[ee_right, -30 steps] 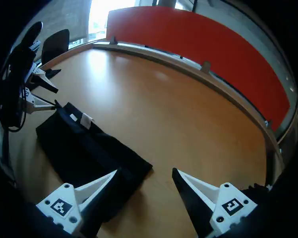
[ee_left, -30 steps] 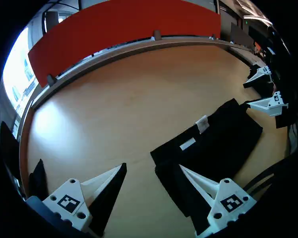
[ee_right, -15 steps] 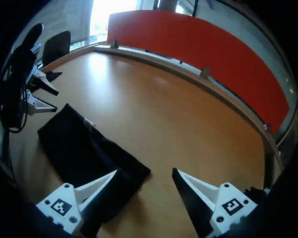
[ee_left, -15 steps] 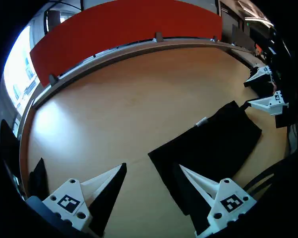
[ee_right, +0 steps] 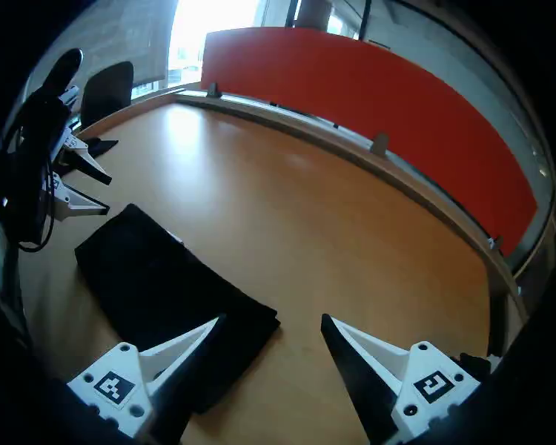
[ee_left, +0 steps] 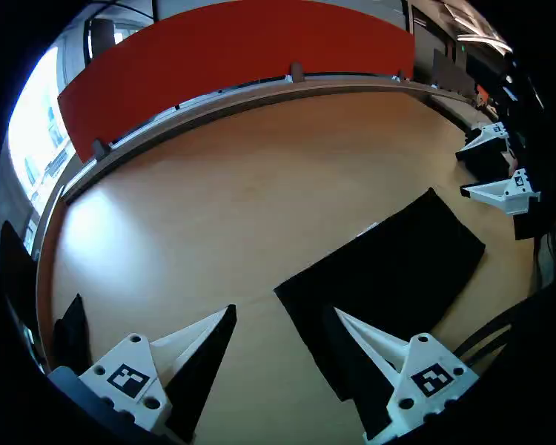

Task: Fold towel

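Nearest in the left gripper view, the left gripper is held low over the table, tilted down, its fingers spread wide with nothing gripped between them. The finger on the right of the picture is seen over the near corner of the towel; contact cannot be judged. The towel, black and folded, is laid flat on the wood, its long axis run from that corner away to the upper right, toward the right gripper. That gripper is held just off the far short end, a strip of bare table between, jaws wide and empty. In the right gripper view one of its own fingers is seen over the near end, and the long axis is carried off to the upper left. A chair is picked up there past the table's end; ceiling lights are caught in the left gripper view. Farthest back, the table is bounded by a red screen
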Demonstrator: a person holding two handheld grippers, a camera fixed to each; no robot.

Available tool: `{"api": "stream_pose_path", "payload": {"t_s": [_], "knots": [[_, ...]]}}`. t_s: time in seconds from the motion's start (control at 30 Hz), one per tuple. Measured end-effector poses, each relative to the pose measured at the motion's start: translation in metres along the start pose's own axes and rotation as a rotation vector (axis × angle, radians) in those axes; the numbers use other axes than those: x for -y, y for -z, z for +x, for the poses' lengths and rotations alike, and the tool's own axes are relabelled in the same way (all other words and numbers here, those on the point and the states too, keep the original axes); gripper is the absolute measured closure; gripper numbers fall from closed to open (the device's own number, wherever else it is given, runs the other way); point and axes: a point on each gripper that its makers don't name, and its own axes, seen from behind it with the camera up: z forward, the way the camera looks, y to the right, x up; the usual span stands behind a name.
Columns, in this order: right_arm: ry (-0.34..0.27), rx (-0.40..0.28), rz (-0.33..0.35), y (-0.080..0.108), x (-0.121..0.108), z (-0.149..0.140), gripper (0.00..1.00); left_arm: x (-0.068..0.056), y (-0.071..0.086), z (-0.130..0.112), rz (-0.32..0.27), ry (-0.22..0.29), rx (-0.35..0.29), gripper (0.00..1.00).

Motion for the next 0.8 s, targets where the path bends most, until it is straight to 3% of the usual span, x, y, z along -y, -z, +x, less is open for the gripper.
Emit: {"api": "stream_pose_path", "payload": {"t_s": [0.2,0.8], "knots": [[-0.003,0.009,0.008,0.005,0.007,-0.01,0.03,-0.002,0.006,-0.008,-0.001,0.014,0.005,0.14],[-0.053,0.029,0.028,0.034,0.036,-0.044,0.03,-0.02,0.035,-0.053,-0.022,0.119,0.024,0.14]]}}
